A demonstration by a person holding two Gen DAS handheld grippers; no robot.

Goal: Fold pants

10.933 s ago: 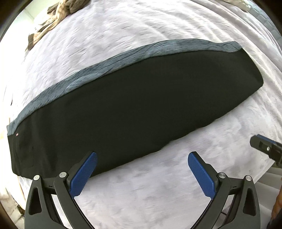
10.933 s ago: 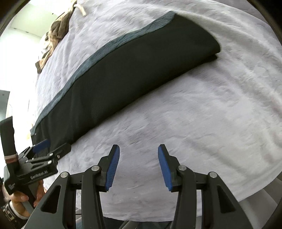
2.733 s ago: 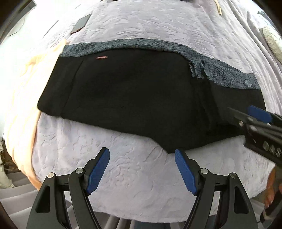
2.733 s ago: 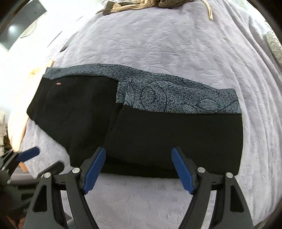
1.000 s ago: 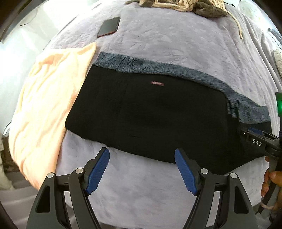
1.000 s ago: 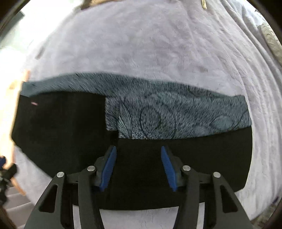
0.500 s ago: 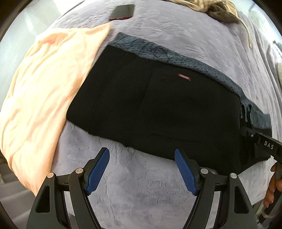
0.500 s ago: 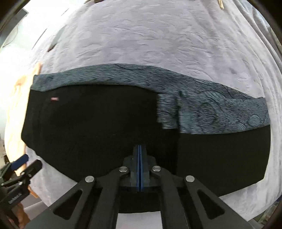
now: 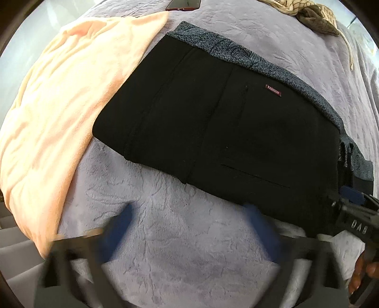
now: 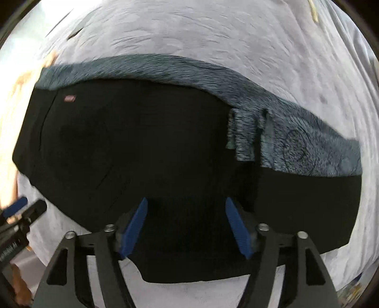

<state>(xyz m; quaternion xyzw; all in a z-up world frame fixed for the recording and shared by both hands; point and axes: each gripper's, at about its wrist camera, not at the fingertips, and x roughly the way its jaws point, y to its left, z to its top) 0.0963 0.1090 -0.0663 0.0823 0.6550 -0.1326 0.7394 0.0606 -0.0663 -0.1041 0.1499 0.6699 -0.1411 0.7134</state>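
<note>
Black pants [image 9: 225, 123] with a grey patterned band [image 9: 272, 68] along the far edge lie folded on the lavender bedspread [image 9: 177, 248]. My left gripper [image 9: 189, 227] is motion-blurred, jaws opening wide over bare bedspread just short of the pants' near edge, with nothing between them. My right gripper [image 10: 186, 225] hovers over the near edge of the pants [image 10: 142, 142]. Its jaws are opening, with black cloth below them, and the pads are not pressing on it. The right gripper [image 9: 355, 213] also shows at the edge of the left wrist view.
A peach towel [image 9: 59, 113] lies against the pants' left end. A dark phone [image 9: 184, 4] and a heap of beige clothes [image 9: 308, 11] sit at the far side. The bed's edge runs just under both grippers.
My right gripper's jaws closed half a second ago and now stand apart. The left jaws have spread wider. Both views have slid left along the pants, and the left one has come lower.
</note>
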